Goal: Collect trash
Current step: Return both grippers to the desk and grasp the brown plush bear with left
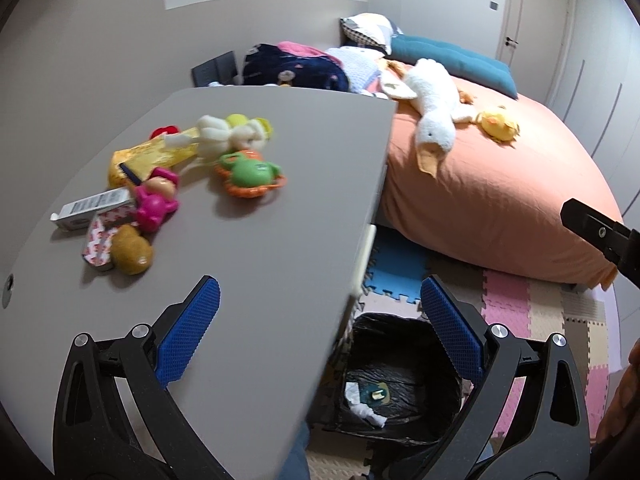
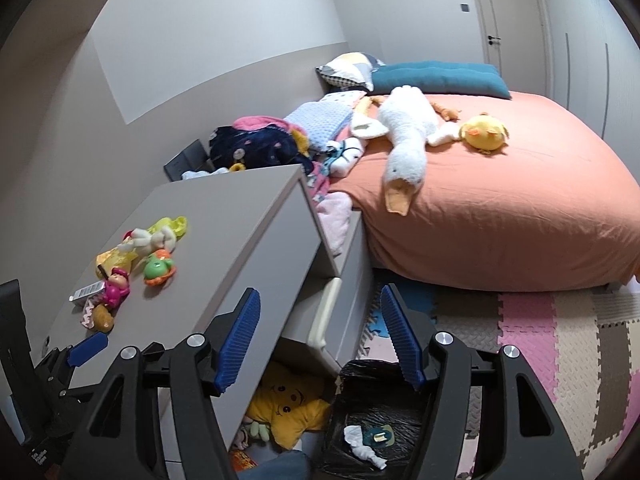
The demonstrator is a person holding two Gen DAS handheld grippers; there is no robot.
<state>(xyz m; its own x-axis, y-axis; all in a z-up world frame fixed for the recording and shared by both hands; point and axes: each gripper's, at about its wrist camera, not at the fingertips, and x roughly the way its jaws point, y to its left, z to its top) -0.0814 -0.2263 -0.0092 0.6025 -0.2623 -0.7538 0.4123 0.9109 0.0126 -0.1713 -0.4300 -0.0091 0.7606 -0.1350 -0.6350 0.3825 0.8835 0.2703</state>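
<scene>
Both wrist views look down and forward: the left is close above the grey counter, the right higher and further back; both share the black-lined trash bin and the orange bed.

I can't read any words or numbers here. The small white box near the left edge of my bench carries dark lines of print, too blurred to make out in either view.

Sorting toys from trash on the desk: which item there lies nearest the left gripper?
The brown potato-shaped toy, at the near end of the cluster on the desk, beside the red-and-white packet. The other items lie farther from the left gripper.
</scene>
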